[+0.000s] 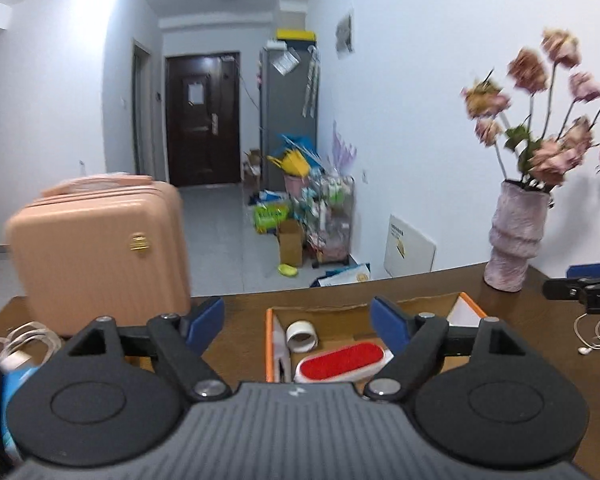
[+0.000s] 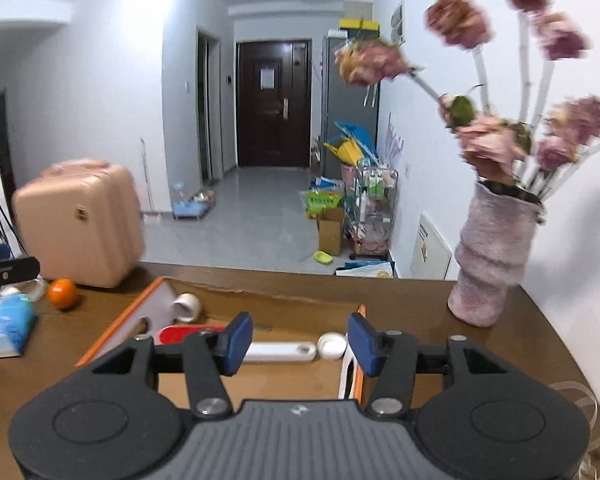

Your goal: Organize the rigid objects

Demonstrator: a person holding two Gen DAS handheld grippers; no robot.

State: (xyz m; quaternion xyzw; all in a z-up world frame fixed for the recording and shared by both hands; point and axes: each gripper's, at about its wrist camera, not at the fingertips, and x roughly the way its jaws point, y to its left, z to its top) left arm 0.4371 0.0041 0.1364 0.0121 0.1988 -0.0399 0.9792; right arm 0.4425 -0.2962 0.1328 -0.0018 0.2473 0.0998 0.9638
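Observation:
An open cardboard box with an orange rim (image 1: 269,344) (image 2: 116,328) lies on the brown table. Inside it are a red-and-white lint brush (image 1: 342,362) (image 2: 276,351), a white tape roll (image 1: 301,335) (image 2: 187,307) and a small round white lid (image 2: 332,346). My left gripper (image 1: 298,322) is open and empty above the box's near left part. My right gripper (image 2: 300,342) is open and empty above the box, over the brush handle. The other gripper's black body shows at the right edge of the left wrist view (image 1: 588,290).
A pink suitcase (image 1: 100,252) (image 2: 80,220) stands at the table's left. A pink vase with dried flowers (image 1: 516,236) (image 2: 494,256) stands at the back right. An orange (image 2: 62,293), a blue tube (image 2: 6,326), white cables (image 1: 28,340) and earphones (image 1: 598,336) lie on the table.

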